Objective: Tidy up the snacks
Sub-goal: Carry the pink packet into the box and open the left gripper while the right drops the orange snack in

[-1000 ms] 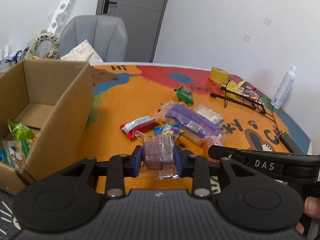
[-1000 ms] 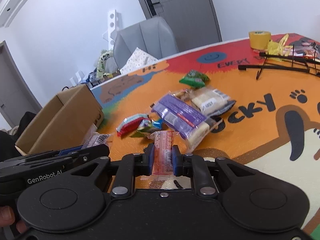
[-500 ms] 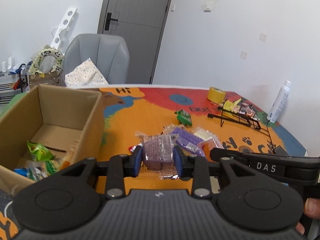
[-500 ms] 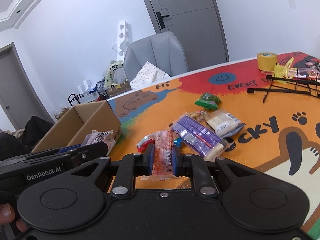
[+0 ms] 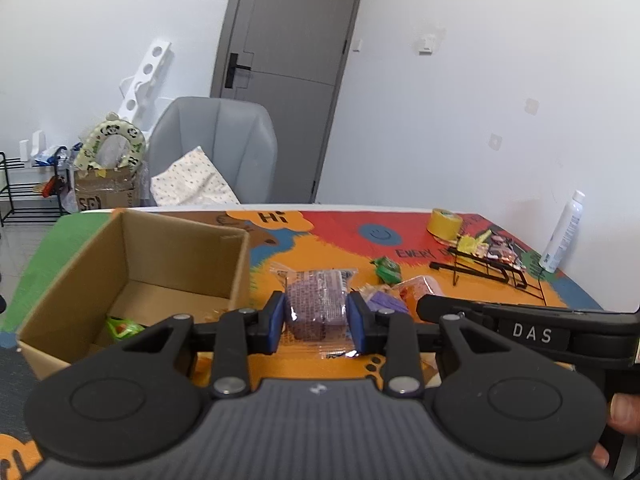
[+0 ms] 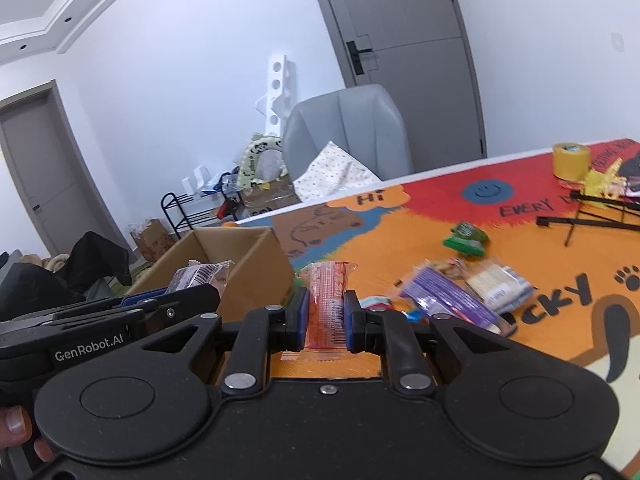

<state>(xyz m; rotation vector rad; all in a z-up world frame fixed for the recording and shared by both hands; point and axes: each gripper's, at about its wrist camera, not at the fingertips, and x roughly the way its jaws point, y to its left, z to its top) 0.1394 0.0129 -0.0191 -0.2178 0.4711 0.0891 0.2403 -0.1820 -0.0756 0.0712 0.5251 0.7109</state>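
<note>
While both grippers have lifted off the table and swung left over the last second, each keeps its snack: left gripper [image 5: 316, 316] clamped on the purple cake pack [image 5: 316, 304], right gripper [image 6: 325, 316] clamped on the orange-red bar [image 6: 327, 304]. Cardboard box [image 5: 236, 272] now sits much lower and closer in the left view, interior open, a green packet [image 5: 120, 326] already at its bottom. Purple pack hangs just right of the box's near wall, not over the opening yet; orange bar is held off the table, just right of the box. Looks like transport toward a drop-in, release pending. Remaining snacks [image 6: 452, 300] stay loose on the mat [image 6: 540, 248], so plenty left to sort
</note>
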